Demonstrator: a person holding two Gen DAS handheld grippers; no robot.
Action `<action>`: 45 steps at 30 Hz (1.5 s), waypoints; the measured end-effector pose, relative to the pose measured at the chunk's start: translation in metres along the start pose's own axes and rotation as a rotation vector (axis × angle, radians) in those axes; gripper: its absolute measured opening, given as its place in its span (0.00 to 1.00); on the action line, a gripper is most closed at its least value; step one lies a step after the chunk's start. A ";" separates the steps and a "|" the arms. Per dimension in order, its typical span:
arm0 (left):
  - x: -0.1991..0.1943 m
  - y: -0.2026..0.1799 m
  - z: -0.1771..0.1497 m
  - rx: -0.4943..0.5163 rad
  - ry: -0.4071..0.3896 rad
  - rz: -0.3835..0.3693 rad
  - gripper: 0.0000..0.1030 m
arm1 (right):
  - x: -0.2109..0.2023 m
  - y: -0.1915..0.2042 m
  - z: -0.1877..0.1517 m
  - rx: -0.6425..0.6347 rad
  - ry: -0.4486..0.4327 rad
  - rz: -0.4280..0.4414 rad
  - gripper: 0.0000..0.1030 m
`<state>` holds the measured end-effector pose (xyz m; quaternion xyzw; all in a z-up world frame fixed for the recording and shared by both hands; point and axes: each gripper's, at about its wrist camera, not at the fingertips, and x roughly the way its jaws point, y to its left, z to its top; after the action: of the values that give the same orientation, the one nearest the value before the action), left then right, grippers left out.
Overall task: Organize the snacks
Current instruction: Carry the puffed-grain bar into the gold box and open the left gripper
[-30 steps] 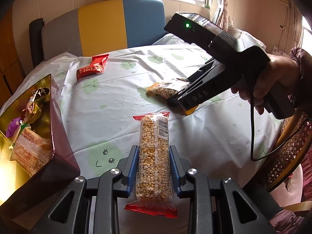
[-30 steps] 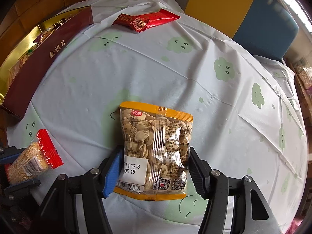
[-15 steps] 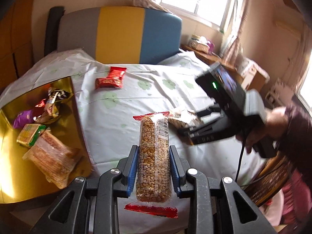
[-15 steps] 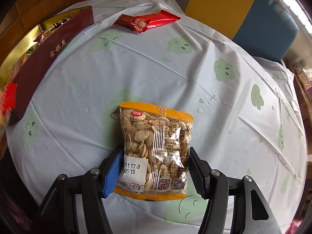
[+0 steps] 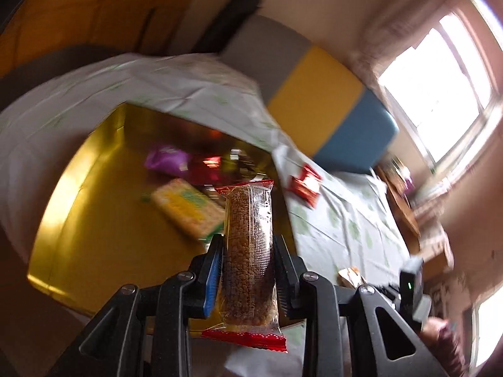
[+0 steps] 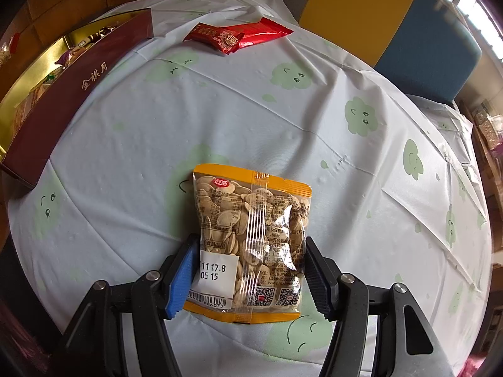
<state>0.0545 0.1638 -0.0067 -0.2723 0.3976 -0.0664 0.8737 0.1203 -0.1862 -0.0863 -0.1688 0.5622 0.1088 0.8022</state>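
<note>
A: Left gripper [image 5: 248, 251]?
B: Clamped on a grain bar [image 5: 248, 251]. Clear crinkly wrapper, red zigzag seals at both ends, brown pebbly filling. Long narrow block, long axis along the fingers, far end pointing away from the camera. Pads press both long sides.
A: Where is it?
B: In the air above the gold box [image 5: 78, 220]. Shiny gold lining, rectangular, shallow walls. Left view is blurred.
A: What's inside?
B: A pale yellow-green flat packet [image 5: 185, 207], a purple pouch [image 5: 166, 160], something red and glossy [image 5: 207, 166]. Too blurred for labels.
A: Right gripper [image 6: 251, 270]?
B: One blue ribbed pad, one black ribbed pad, each at a side edge of the seed bag [image 6: 251, 238]. Bag lies flat on the tablecloth [image 6: 157, 144]. Pads touch the edges, but I cannot tell whether they are squeezing it.
A: Bag details?
B: Orange-bordered, clear-fronted flat pouch, pale oval seeds, white date sticker and barcode at the near end. Long axis runs away from the camera, top seal at the far end.
A: Around it?
B: White wrinkled plastic cloth with green cloud faces. Two red foil wrappers [image 6: 239, 34] overlapping at the far side, well apart from the bag. Box's dark maroon outer wall [image 6: 78, 94] with gold characters on the left. Nothing lies between bag and box.
A: Background?
B: Padded headboard [image 6: 377, 15], yellow and blue panels.
</note>
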 end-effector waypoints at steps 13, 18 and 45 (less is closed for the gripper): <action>0.038 0.071 0.008 -0.295 0.045 0.126 0.29 | 0.000 0.000 -0.001 0.000 -0.001 0.001 0.62; 0.051 0.066 0.009 -0.239 0.075 0.202 0.30 | 0.001 0.000 -0.001 -0.001 0.000 0.000 0.62; 0.051 0.056 0.000 -0.065 0.107 0.354 0.31 | 0.000 0.001 -0.001 -0.009 -0.003 -0.008 0.62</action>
<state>0.0830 0.1941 -0.0703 -0.2224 0.4871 0.0870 0.8401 0.1192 -0.1855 -0.0870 -0.1744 0.5599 0.1083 0.8027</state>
